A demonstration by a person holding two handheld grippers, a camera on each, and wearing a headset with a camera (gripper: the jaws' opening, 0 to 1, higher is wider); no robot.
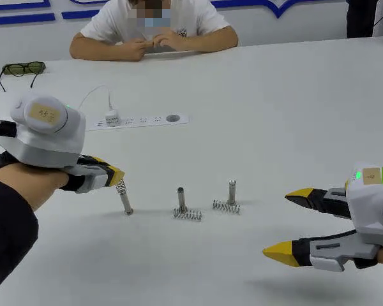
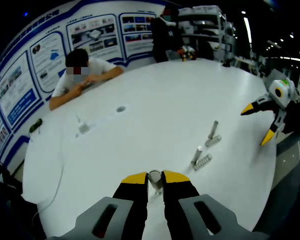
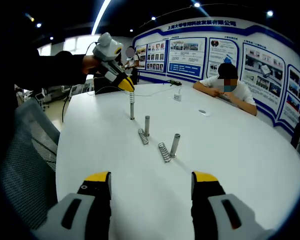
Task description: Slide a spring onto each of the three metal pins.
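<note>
Left gripper (image 1: 118, 178) pinching small coiled steel spring (image 1: 120, 187) over tip of left grey metal pin (image 1: 126, 204) | loose springs (image 1: 187, 215) lie beside middle and right pins | right gripper (image 1: 277, 223) wide, empty.

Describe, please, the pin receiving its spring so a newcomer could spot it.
On the white table stand three pins in a row. Take the leftmost pin, under the left gripper. It alone leans and has a spring on its top; its neighbours' springs lie beside them.
</note>
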